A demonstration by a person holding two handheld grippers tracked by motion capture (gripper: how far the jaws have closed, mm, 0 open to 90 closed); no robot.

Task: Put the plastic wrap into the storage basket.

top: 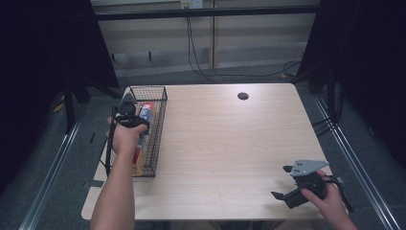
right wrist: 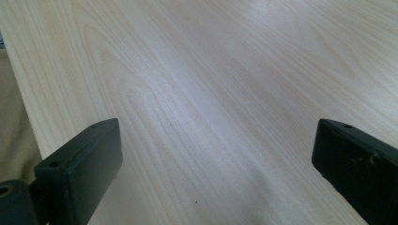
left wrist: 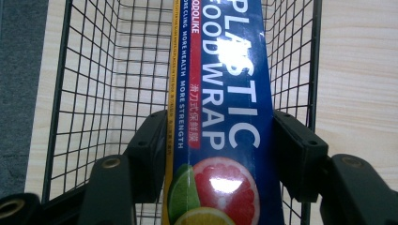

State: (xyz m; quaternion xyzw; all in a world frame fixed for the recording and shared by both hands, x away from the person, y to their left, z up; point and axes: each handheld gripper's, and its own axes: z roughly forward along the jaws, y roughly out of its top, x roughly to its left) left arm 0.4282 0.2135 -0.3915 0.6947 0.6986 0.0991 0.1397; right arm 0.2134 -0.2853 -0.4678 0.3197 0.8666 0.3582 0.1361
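Note:
A long blue box of plastic food wrap (left wrist: 225, 93), printed with citrus slices, lies lengthwise inside a black wire basket (left wrist: 94, 70) at the table's left edge. My left gripper (left wrist: 220, 136) reaches down into the basket, shut on the box with one pad against each long side. In the high view the box (top: 145, 114) shows red and blue through the basket (top: 160, 139), under the left hand. My right gripper (top: 281, 182) rests low at the table's near right corner, open, and in its own view the jaws (right wrist: 211, 150) stand wide apart over bare wood.
The light wooden table (top: 230, 143) has a round black cable hole (top: 243, 96) near its far edge. Dark curtains hang on both sides, and cables (top: 201, 72) run along the floor behind the table.

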